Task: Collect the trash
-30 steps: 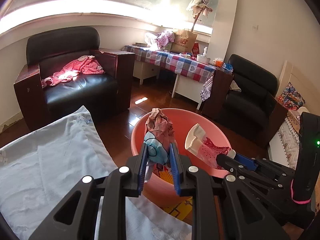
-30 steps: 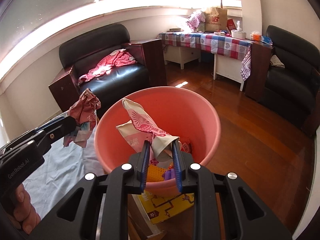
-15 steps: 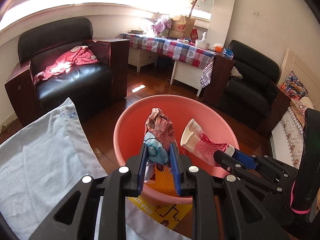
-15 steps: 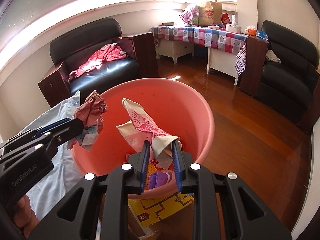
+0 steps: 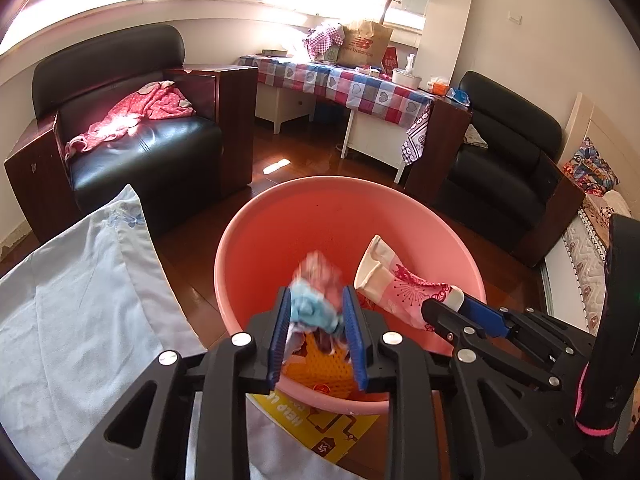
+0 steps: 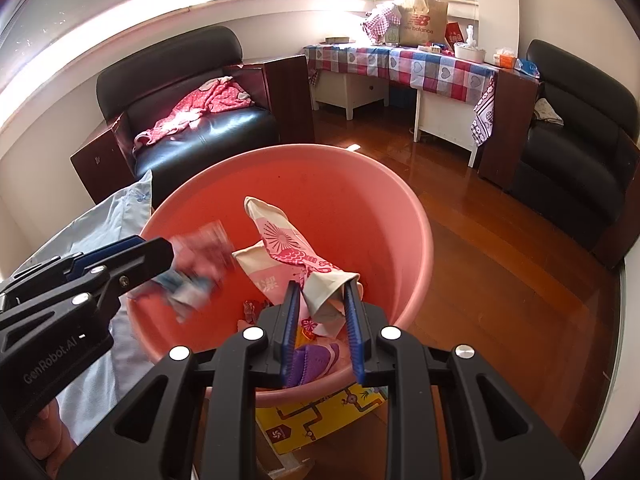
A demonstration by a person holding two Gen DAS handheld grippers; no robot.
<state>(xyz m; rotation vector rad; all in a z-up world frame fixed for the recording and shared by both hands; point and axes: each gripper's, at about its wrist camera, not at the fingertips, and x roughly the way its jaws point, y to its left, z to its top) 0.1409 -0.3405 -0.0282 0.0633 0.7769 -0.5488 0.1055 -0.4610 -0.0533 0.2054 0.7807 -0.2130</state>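
Observation:
A pink plastic basin (image 5: 256, 240) (image 6: 416, 216) sits below both grippers with trash in it. My left gripper (image 5: 316, 312) hangs over its near rim with the jaws apart; a crumpled red-and-blue wrapper (image 5: 316, 296) (image 6: 200, 268) is blurred between them, dropping. My right gripper (image 6: 320, 300) is over the basin too, its jaws wider than before, with a pink-and-white printed wrapper (image 6: 288, 252) (image 5: 400, 284) still between them.
A pale blue cloth (image 5: 80, 300) covers the surface at the left. A yellow printed sheet (image 5: 320, 432) lies under the basin. A black armchair with a red garment (image 5: 132, 120), a checked-cloth table (image 5: 360, 88) and another black chair (image 5: 508, 160) stand behind on the wooden floor.
Both grippers moved further over the basin. The left jaws opened and the crumpled wrapper is slipping down, blurred. The right jaws also widened around the printed wrapper.

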